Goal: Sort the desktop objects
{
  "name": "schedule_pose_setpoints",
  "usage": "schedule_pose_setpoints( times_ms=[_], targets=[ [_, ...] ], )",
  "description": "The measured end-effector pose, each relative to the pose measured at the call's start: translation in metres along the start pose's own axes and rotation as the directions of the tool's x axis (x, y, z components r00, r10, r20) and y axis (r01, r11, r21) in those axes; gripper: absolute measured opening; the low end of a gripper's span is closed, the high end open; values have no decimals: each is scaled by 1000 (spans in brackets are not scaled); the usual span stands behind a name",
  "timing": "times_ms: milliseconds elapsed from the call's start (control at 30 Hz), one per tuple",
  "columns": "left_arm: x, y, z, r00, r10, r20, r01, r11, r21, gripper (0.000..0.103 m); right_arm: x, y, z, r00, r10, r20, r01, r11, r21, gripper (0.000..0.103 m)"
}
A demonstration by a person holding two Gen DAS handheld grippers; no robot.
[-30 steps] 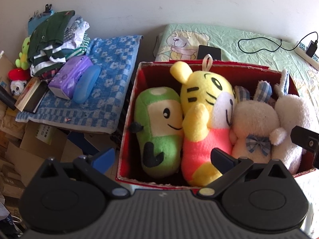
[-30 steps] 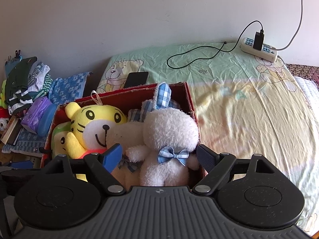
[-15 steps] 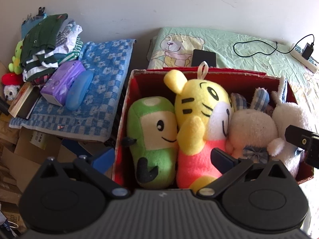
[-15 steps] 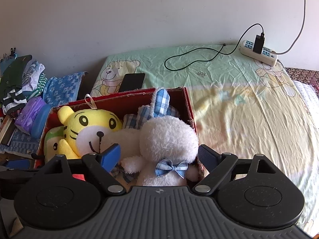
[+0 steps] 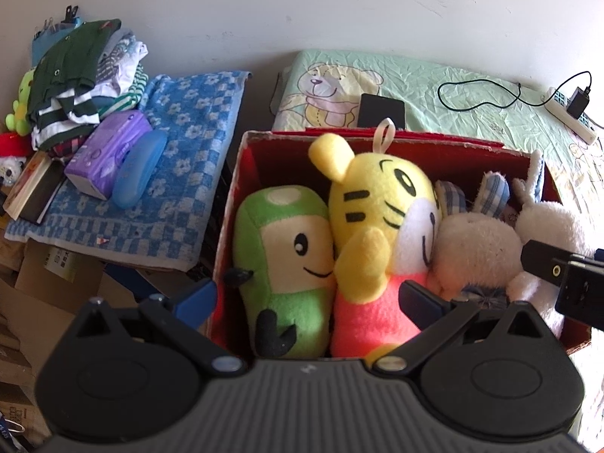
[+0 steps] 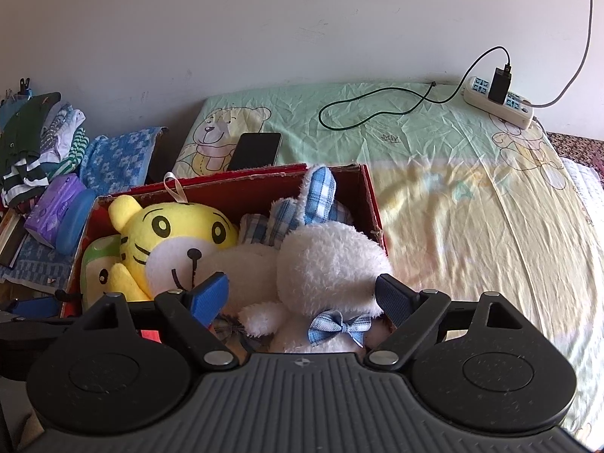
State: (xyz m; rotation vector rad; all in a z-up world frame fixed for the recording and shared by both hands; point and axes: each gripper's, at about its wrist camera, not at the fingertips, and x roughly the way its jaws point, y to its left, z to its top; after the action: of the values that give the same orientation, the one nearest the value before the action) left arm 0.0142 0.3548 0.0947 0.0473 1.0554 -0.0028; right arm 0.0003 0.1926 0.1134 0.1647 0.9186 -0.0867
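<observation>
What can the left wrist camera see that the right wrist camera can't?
Only the left wrist view shows the green plush's whole body and the small toys beside the clothes pile. Only the right wrist view shows the white bunny's blue bow and the tiger's full face. Both show the red box, the black phone and the power strip.
</observation>
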Motion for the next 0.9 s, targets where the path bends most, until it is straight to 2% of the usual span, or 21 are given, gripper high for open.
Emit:
schedule_pose_setpoints(
  times_ms=[800, 900],
  targets=[
    [-5, -5, -7, 999, -6, 46, 5, 1000, 27, 102, -7, 1, -9, 1000, -6, 6, 6, 1000, -5, 87],
    [-3, -3, -7, 999, -17, 34, 17, 1000, 21, 102, -7, 1, -8, 1000, -6, 7, 6, 1000, -6, 87]
  ],
)
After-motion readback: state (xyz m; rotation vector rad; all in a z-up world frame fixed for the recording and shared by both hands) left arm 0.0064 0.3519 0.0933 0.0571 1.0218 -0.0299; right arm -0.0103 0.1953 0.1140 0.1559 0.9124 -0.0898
